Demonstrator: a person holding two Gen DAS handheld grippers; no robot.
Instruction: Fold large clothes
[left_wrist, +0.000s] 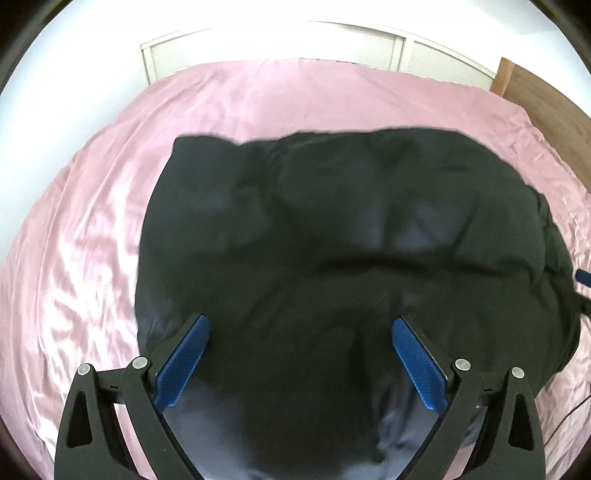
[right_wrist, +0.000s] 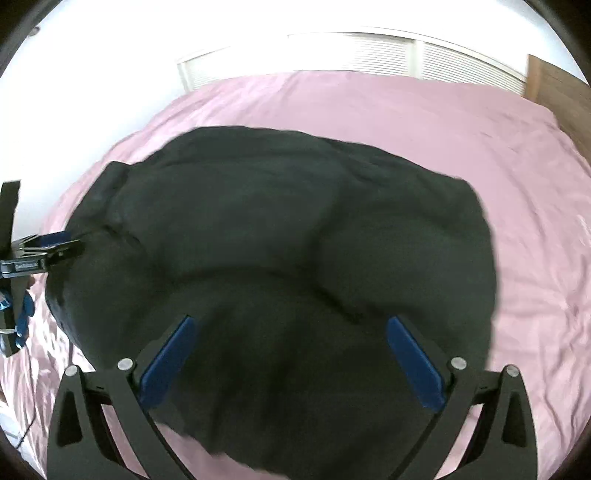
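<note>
A large black garment (left_wrist: 332, 229) lies bunched on the pink bed sheet (left_wrist: 92, 229), with a fold ridge running across its middle. My left gripper (left_wrist: 297, 328) hovers over its near part, open, with nothing between the blue pads (left_wrist: 184, 362). In the right wrist view the same garment (right_wrist: 277, 229) fills the centre. My right gripper (right_wrist: 291, 328) is open above its near edge and holds nothing. The left gripper (right_wrist: 55, 251) shows at the left edge, by the garment's left end. A blue tip of the right gripper (left_wrist: 583, 277) peeks in at the far right.
The pink sheet (right_wrist: 480, 140) covers the whole bed, with bare room beyond and beside the garment. White louvred doors (left_wrist: 351, 48) stand behind the bed. A wooden panel (left_wrist: 546, 99) borders the right side.
</note>
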